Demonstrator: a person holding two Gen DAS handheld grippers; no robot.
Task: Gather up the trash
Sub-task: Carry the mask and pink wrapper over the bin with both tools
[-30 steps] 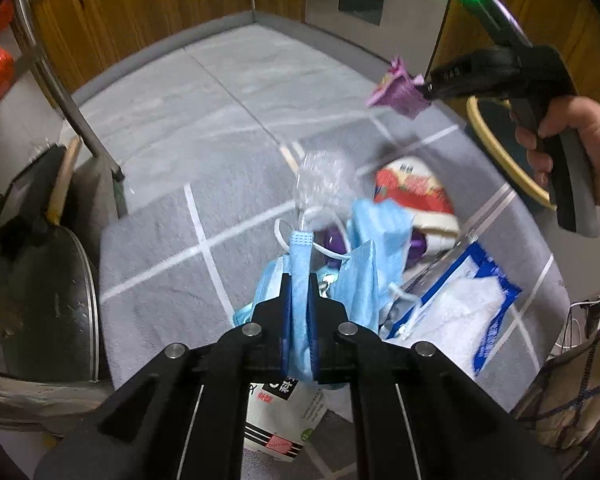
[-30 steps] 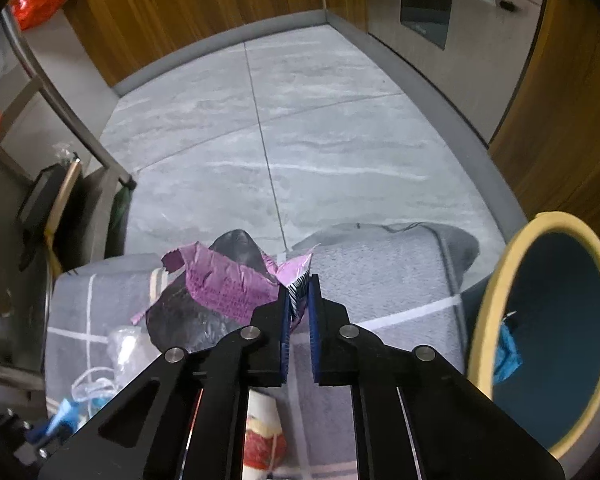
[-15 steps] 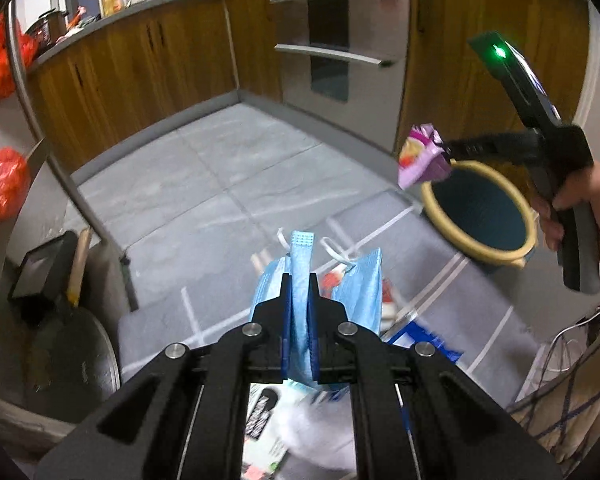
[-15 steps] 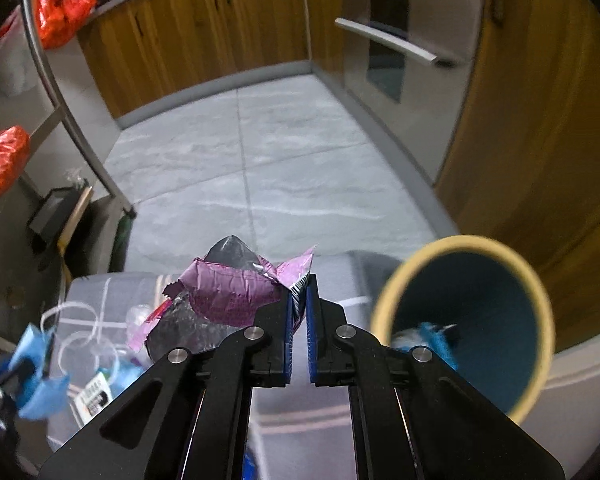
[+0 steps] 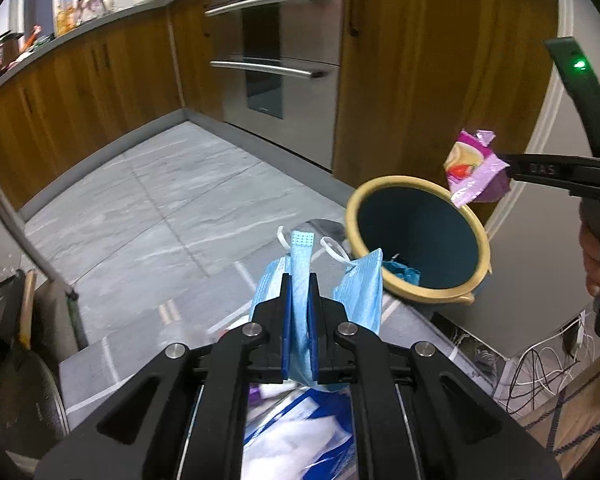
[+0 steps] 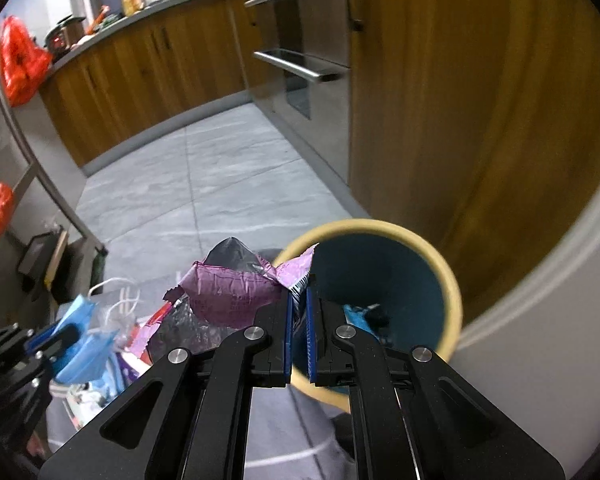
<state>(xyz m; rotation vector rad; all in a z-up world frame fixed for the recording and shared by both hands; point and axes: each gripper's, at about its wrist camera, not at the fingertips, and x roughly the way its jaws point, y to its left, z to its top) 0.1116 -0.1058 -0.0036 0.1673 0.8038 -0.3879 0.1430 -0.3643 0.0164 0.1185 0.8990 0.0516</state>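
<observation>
My left gripper (image 5: 299, 280) is shut on a light blue face mask (image 5: 301, 264), whose white ear loops stick up past the fingertips; it hangs above the grey rug. A teal bin with a yellow rim (image 5: 476, 228) stands on the floor ahead and to the right. My right gripper (image 6: 299, 294) is shut on a crumpled purple snack wrapper (image 6: 228, 292), held just over the bin's near rim (image 6: 452, 292). In the left wrist view the same wrapper (image 5: 474, 170) hangs above the bin's right edge. Some blue trash (image 6: 360, 314) lies inside the bin.
More litter lies on the grey rug (image 5: 100, 364), including a blue and white packet (image 5: 300, 436). Wooden cabinets (image 5: 80, 92) and a steel oven (image 5: 276, 60) line the far side. A metal rack leg (image 5: 28, 244) stands at left, cables (image 5: 540, 364) at right.
Both grippers have risen and swung from over the rug's litter toward the bin, carrying the mask and the wrapper. The wrapper now hangs at the bin's rim.
</observation>
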